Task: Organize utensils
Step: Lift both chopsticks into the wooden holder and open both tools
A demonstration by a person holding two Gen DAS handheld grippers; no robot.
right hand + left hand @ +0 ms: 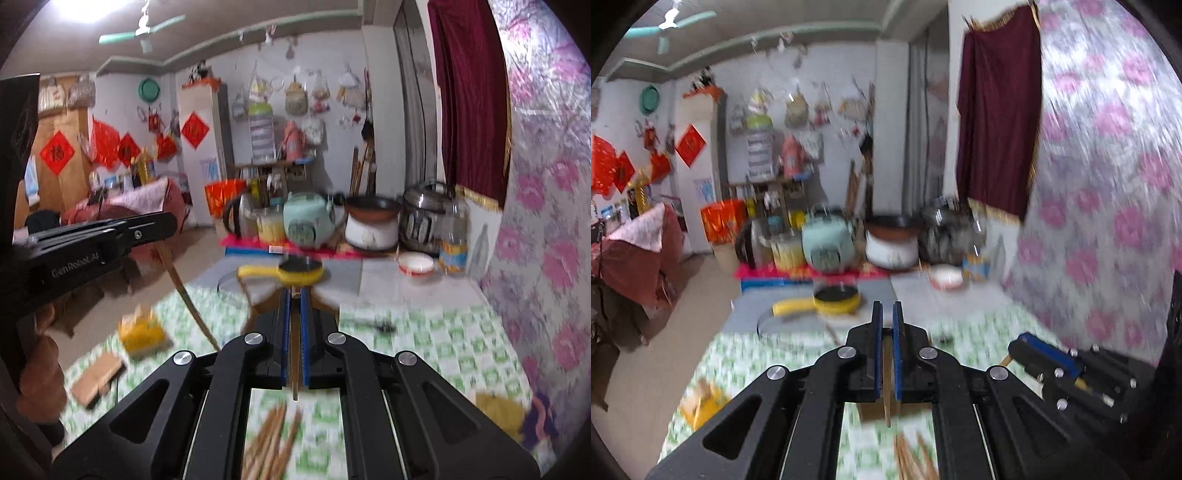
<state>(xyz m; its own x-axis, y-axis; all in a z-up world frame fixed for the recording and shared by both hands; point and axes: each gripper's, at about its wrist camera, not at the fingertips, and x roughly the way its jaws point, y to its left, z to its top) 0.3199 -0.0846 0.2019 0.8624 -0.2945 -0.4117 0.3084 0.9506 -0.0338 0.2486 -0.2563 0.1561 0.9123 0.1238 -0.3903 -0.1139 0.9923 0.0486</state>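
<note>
Loose wooden chopsticks (271, 439) lie on the green-checked tablecloth (443, 343) beneath both tools. Left gripper (887, 314) and right gripper (294, 295) each clamp one thin, pale wooden chopstick (887, 384) lengthwise between blue pads.

Tablecloth (443, 343): white with a green checked print; wall covering (546, 206): pale lilac with pink flowers; curtain (997, 122): dark maroon, gold fringe along the hem; pan (295, 272): yellow body and handle, black inside; rice cooker (308, 218): mint green; bowl (415, 264): white with a red band; chopsticks (273, 439): light brown wood (blurred in both views); left gripper (887, 314): black frame, blue pads; right gripper (294, 295): the same black and blue; ceiling fan (142, 31): teal blades; wall hangings (57, 153): red diamonds.
</note>
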